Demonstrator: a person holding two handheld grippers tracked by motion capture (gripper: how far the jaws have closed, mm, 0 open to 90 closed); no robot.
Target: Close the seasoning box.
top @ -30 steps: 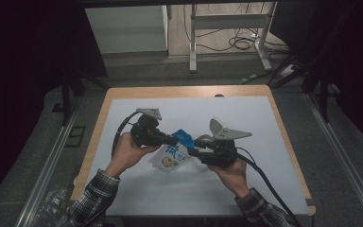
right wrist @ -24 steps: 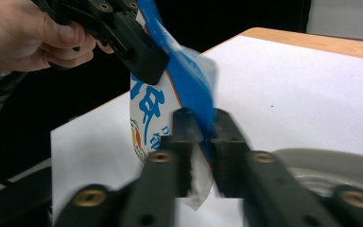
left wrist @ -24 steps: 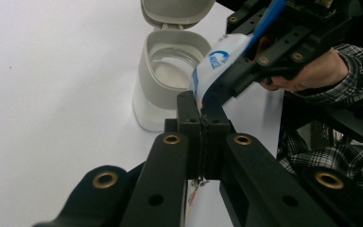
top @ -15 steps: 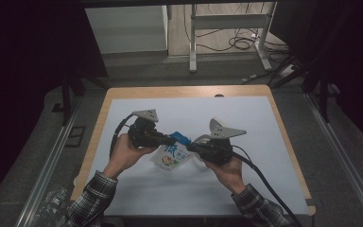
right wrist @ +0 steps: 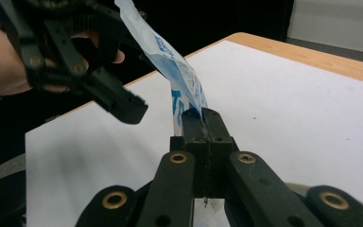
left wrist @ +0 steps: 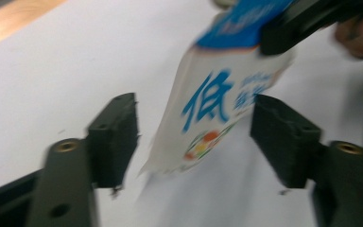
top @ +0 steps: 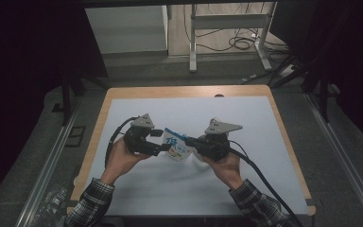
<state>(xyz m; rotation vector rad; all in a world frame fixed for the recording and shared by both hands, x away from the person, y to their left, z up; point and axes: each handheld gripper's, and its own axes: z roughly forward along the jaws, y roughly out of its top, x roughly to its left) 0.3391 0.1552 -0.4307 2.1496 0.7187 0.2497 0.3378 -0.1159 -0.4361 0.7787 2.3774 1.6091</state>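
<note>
A white packet with a blue top band and blue printing is hanging in the air just above the middle of the bench, between the two grippers. In the left gripper view the packet is tilting, its blue band toward 1 o'clock and its torn-looking lower edge toward 7 o'clock.

The right gripper is sitting at 3 o'clock of the packet, its jaws pressed together on the packet's edge. In the right gripper view the right gripper is pinching the thin film, which is rising from the jaws toward 11 o'clock.

The left gripper is sitting at 9 o'clock of the packet. Its jaws have just been opening; in the left gripper view the left gripper is standing with its jaws apart, the packet between them and neither pad pressing on it.

A person's hands are holding both grippers, with plaid sleeves coming in from 6 o'clock. A cable is trailing from the right gripper toward 5 o'clock. A white sheet is covering most of the wooden bench top.
</note>
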